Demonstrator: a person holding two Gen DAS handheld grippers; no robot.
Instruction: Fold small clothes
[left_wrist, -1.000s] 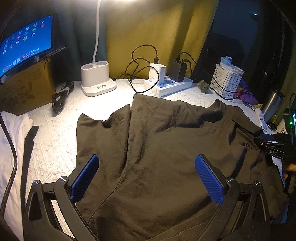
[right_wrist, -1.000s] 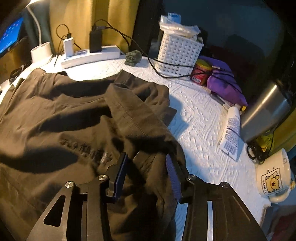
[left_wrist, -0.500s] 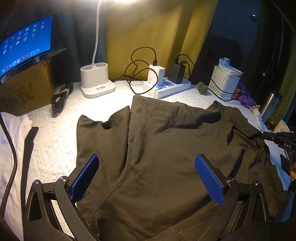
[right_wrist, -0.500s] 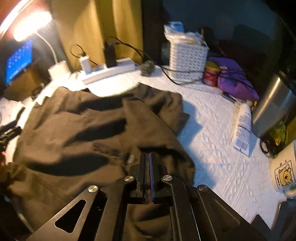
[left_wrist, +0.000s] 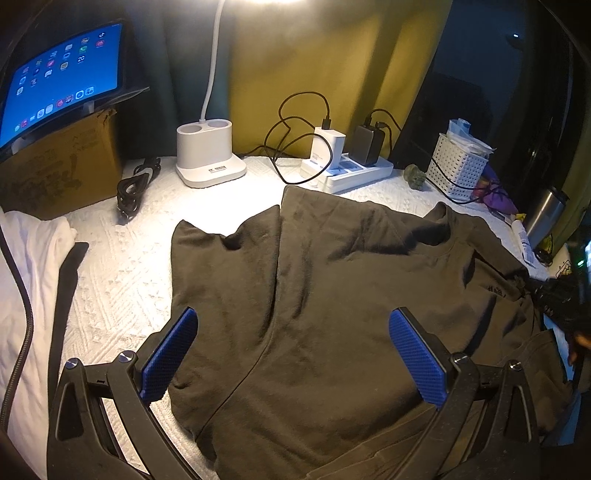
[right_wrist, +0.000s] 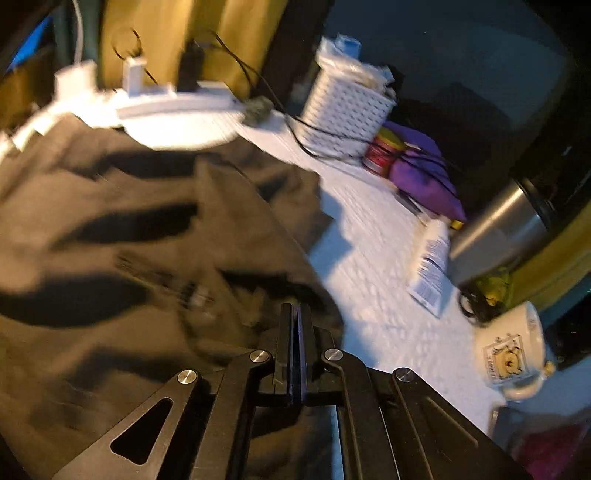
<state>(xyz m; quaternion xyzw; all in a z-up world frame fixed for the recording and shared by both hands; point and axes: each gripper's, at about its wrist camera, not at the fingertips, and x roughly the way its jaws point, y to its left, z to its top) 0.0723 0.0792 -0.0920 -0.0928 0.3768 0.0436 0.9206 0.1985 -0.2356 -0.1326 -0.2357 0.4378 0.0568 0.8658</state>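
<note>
A dark olive-brown T-shirt (left_wrist: 332, 295) lies spread on the white textured table cover (left_wrist: 122, 269), its left sleeve folded in. My left gripper (left_wrist: 291, 354) is open and hovers over the shirt's lower half, blue pads (left_wrist: 170, 354) wide apart. My right gripper (right_wrist: 294, 325) is shut on the shirt's right edge (right_wrist: 229, 258) and lifts a fold of it; it also shows at the right edge of the left wrist view (left_wrist: 554, 295). The right wrist view is motion-blurred.
At the back stand a white lamp base (left_wrist: 208, 153), a power strip with chargers (left_wrist: 347, 166), a white basket (left_wrist: 456, 171) and a tablet on a cardboard box (left_wrist: 59, 162). White cloth (left_wrist: 33, 277) lies left. A steel tumbler (right_wrist: 502, 232), tube (right_wrist: 430, 267) and mug (right_wrist: 513, 354) sit right.
My right gripper closed on the shirt's right edge and is now moving with it, pulling the fabric up. My left gripper stayed open in place.
</note>
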